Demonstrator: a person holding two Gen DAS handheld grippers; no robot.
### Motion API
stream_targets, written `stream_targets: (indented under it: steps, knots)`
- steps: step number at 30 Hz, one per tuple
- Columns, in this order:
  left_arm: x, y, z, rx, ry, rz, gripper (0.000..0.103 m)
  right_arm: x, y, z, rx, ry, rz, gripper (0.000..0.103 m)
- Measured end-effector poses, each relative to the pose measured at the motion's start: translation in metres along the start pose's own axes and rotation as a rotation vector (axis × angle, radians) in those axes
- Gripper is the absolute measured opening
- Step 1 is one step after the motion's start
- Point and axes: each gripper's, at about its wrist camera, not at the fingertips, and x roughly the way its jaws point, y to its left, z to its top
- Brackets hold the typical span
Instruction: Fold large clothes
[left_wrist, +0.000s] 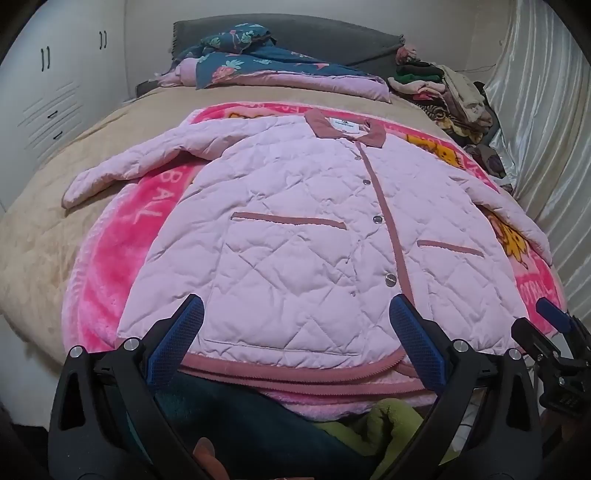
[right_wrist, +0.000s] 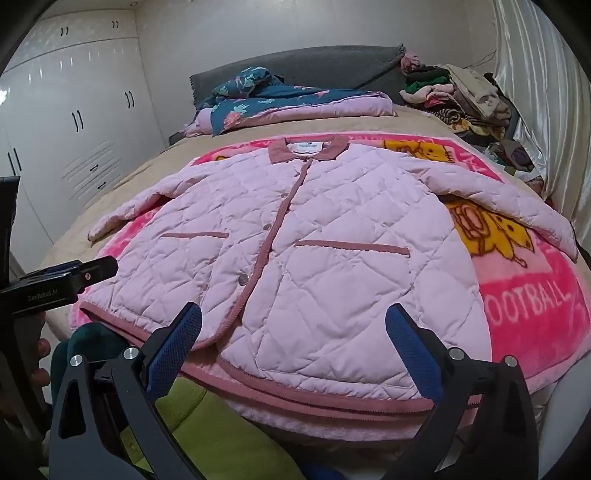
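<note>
A light pink quilted jacket (left_wrist: 288, 236) with darker pink collar, placket and pocket trim lies flat and buttoned, front up, on a bright pink blanket (left_wrist: 110, 269) on the bed; it also shows in the right wrist view (right_wrist: 325, 254). Both sleeves are spread out to the sides. My left gripper (left_wrist: 295, 314) is open and empty, just above the jacket's hem, left of the placket. My right gripper (right_wrist: 293, 321) is open and empty above the hem, right of the placket. The right gripper also shows at the edge of the left wrist view (left_wrist: 554, 325).
A beige bedspread (left_wrist: 40, 236) covers the bed. A folded blue floral quilt (left_wrist: 258, 62) lies at the grey headboard (right_wrist: 332, 62). A pile of clothes (left_wrist: 454, 96) sits at the far right by a shiny curtain (right_wrist: 546, 92). White wardrobes (right_wrist: 74, 122) stand on the left.
</note>
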Motion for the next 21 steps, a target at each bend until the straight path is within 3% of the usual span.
stream_targets:
  steps: [21]
  knots:
    - [-0.0041, -0.0043, 0.0038, -0.004, -0.001, -0.010, 0.094, -0.0049, 0.0052, 0.0050, -0.015, -0.005, -0.007, 0.099]
